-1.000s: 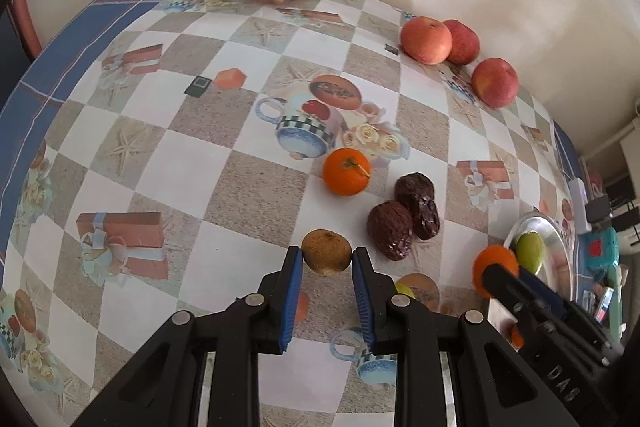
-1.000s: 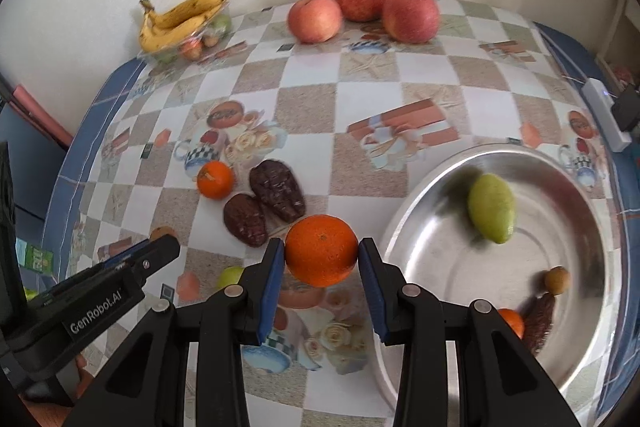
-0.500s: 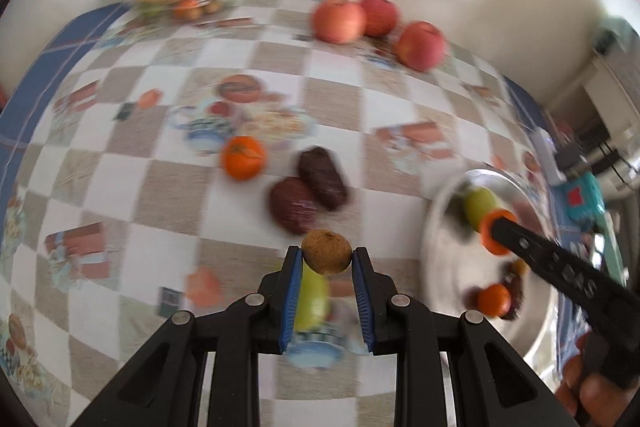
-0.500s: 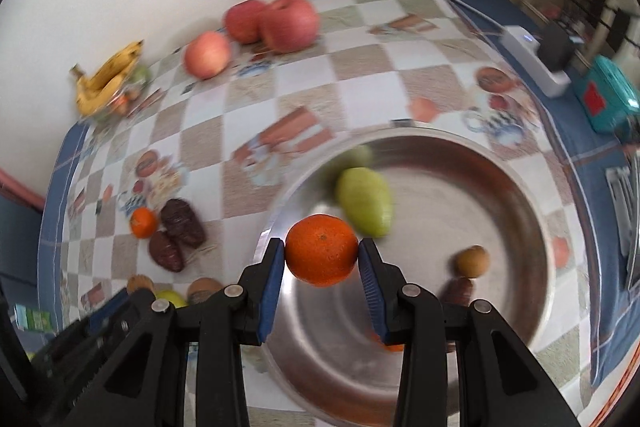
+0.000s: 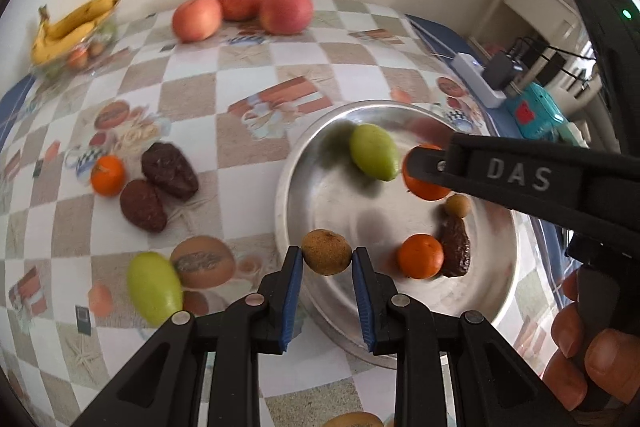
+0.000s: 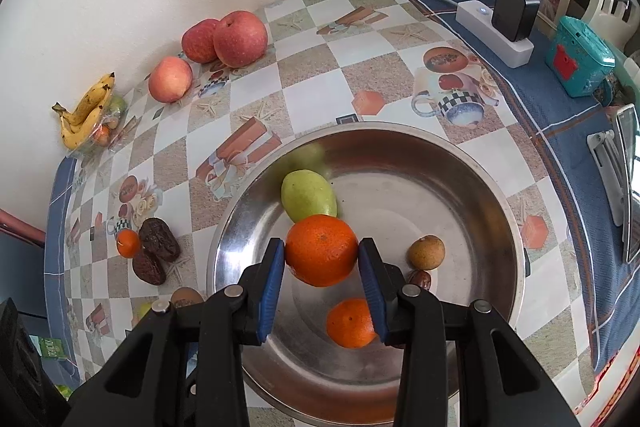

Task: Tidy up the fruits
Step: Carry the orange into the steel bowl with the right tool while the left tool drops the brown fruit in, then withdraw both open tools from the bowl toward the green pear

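Fruits in steel bowl (image 6: 496, 195): one green (image 6: 308, 195), one orange (image 6: 351, 323), two brown.

beyond the right gripper's (image 6: 322, 259) fingertips its held orange (image 6: 321, 250) covers the green fruit's (image 6: 307, 195) near end, its right finger (image 6: 371, 289) clips a second orange (image 6: 350, 323).

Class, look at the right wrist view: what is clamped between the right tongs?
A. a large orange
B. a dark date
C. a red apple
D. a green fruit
A: the right tongs are shut on the large orange, held above the metal bowl.
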The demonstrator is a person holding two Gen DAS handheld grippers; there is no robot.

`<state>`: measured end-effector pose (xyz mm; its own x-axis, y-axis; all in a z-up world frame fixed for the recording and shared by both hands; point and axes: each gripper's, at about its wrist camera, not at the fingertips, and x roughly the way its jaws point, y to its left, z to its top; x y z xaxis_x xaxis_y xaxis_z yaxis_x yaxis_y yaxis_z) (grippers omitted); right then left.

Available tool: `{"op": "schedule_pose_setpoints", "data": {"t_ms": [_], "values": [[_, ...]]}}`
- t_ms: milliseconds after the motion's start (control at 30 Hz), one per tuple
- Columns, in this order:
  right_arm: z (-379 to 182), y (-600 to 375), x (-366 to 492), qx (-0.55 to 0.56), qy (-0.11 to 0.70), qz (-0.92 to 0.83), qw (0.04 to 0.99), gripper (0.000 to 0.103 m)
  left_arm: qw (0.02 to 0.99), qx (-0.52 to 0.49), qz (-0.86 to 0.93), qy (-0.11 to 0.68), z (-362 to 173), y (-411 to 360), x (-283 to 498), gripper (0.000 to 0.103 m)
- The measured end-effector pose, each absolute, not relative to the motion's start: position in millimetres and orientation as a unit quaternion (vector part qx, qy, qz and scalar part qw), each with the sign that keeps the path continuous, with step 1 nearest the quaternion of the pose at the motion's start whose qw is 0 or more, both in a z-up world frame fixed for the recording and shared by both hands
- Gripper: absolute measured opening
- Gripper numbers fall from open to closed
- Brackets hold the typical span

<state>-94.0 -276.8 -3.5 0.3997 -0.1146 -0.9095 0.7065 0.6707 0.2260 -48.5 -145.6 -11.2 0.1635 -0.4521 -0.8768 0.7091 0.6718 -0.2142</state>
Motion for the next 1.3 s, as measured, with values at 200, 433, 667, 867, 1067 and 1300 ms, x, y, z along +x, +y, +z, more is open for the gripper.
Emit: {"op": "schedule_pose_setpoints", "data": {"t_ms": [200,433,667,867,1067,1300], "values": [[-8,-277,-94,0.314,0.488,-0.265,0.770,0.040,0.749,0.136,-0.398,0.512,-13,-152,-53,0.029],[-5,-277,-94,0.314,0.482,-0.266,0.773,0.040,0.750,0.149,-0.396,0.508,-14,-152,-54,0.029],[-4,-275,-93,0.313,0.482,-0.262,0.775,0.040,0.751,0.141,-0.385,0.518,-16,-148,-48,0.029],[-6,-274,-92,0.315,0.485,-0.257,0.774,0.040,0.756,0.110,-0.364,0.532,-14,-134,-31,0.029],[-6,-272,-91,0.312,0.486,-0.252,0.776,0.040,0.776,0.066,-0.313,0.544,-11,-107,-3,0.029],[-2,-257,-81,0.287,0.493,-0.237,0.787,0.040,0.801,0.033,-0.233,0.551,-11,-69,25,0.029]]}}
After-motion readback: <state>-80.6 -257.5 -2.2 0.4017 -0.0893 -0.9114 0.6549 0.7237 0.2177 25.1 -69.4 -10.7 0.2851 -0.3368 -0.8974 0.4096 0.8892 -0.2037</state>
